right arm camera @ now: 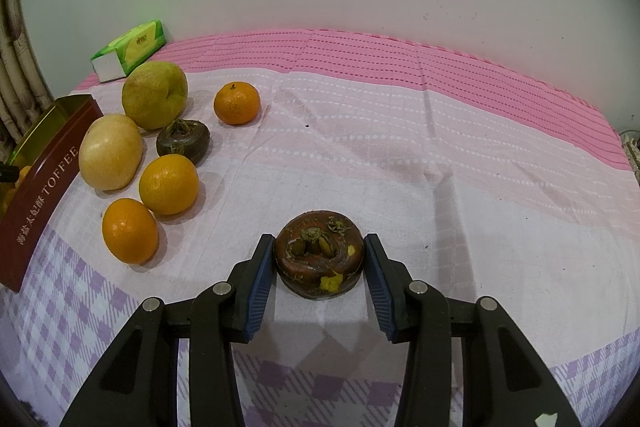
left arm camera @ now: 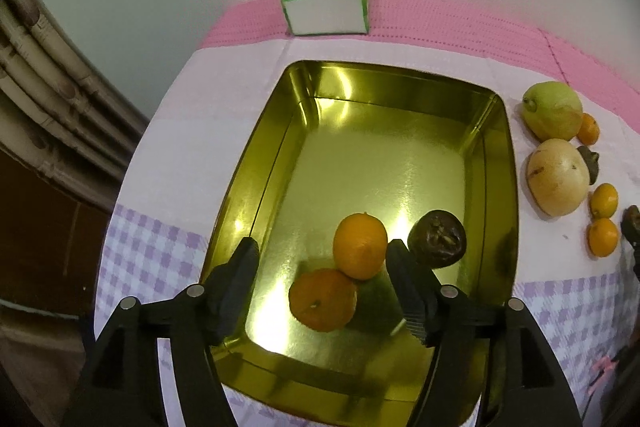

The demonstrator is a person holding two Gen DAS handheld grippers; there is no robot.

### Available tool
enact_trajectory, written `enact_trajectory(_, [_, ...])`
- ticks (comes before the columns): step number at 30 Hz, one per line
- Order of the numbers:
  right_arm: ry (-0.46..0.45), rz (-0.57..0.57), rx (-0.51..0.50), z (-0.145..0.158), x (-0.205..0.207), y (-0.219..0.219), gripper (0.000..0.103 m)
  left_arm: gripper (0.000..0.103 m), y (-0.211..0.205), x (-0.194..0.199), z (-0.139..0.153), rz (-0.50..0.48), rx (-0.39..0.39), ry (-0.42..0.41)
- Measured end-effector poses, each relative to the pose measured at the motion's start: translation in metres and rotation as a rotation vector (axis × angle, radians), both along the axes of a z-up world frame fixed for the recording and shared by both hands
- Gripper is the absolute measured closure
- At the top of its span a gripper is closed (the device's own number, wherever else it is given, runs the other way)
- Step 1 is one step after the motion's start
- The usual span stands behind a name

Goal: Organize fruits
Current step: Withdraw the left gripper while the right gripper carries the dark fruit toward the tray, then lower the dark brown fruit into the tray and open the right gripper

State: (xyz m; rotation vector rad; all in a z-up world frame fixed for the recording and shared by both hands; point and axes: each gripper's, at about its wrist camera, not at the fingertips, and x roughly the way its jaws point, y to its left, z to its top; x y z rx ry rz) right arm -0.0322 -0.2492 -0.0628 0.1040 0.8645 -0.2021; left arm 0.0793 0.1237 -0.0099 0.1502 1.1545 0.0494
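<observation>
A gold tin (left arm camera: pixel 496 163) holds two oranges (left arm camera: pixel 360 245) (left arm camera: pixel 322 299) and a dark brown fruit (left arm camera: pixel 437 239). My left gripper (left arm camera: pixel 322 251) is open above the tin's near end, with the oranges between its fingers. My right gripper (right arm camera: pixel 319 251) is shut on another dark brown fruit (right arm camera: pixel 319 257) that rests on the cloth. Beside the tin (right arm camera: pixel 44 187) lie a green pear (right arm camera: pixel 155 94), a pale round fruit (right arm camera: pixel 110 151), a brown fruit (right arm camera: pixel 183 141) and three oranges (right arm camera: pixel 237 103) (right arm camera: pixel 169 183) (right arm camera: pixel 130 230).
A green tissue pack (left arm camera: pixel 326 3) (right arm camera: pixel 130 49) stands at the back by the wall. The pink and lilac checked cloth (right arm camera: pixel 440 155) covers the table. Pipes (left arm camera: pixel 48 75) run along the left wall.
</observation>
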Motion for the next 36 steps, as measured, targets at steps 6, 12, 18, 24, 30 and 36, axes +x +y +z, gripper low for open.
enact_trajectory(6, [0.02,-0.016,-0.002,0.001,0.006,0.0,0.062,0.029,0.013,-0.013,0.013,0.005,0.01,-0.055])
enact_trajectory(12, [0.005,-0.036,-0.006,0.019,0.002,0.002,0.062,0.025,0.035,-0.024,0.025,0.043,-0.002,-0.105])
enact_trajectory(18, [-0.053,0.067,-0.01,0.061,0.01,0.04,0.062,0.021,0.053,-0.034,0.032,0.081,0.012,-0.141])
enact_trajectory(24, [-0.076,0.27,-0.001,0.085,0.031,0.12,0.062,0.021,0.072,-0.044,0.034,0.124,0.018,-0.152])
enact_trajectory(30, [-0.046,0.45,0.021,0.087,0.052,0.198,0.062,0.021,0.092,-0.056,0.037,0.167,0.014,-0.157])
enact_trajectory(36, [-0.003,0.573,0.012,0.08,0.065,0.254,0.062,0.02,0.104,-0.058,0.035,0.197,-0.018,-0.157])
